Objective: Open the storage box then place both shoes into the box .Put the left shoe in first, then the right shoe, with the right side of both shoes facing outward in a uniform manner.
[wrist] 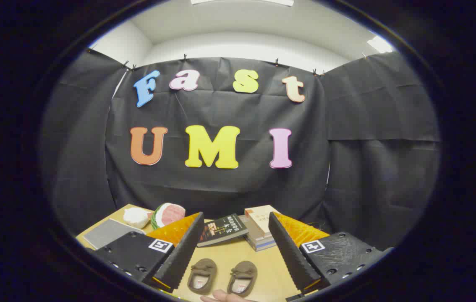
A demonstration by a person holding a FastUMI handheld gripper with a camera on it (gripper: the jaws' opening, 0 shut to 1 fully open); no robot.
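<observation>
- Gripper (234,247) is held above a light wooden table (271,277), with its fingers spread wide apart and nothing between the pads; the jaws are released.
- Two small brown shoes sit side by side on the table, in the gap between the fingers and low down near their bases.
- Left-hand shoe (202,274) lies just beside the left finger; right-hand shoe (242,277) is close to it, a narrow strip of table between the two.
- Both shoes have their openings turned toward the camera, with pale insoles visible; which is the left shoe and which the right cannot be told.
- A person's fingertips (225,297) lie on the table just below the shoes, next to the right-hand one.
- Beyond the fingertips of the gripper: a dark book (223,228) lying flat, and a stack of books (259,228) just beside it.
- Far side of the table, past the left finger: a grey flat pad (108,233), a white round item (136,217) and a watermelon-slice toy (168,214).
</observation>
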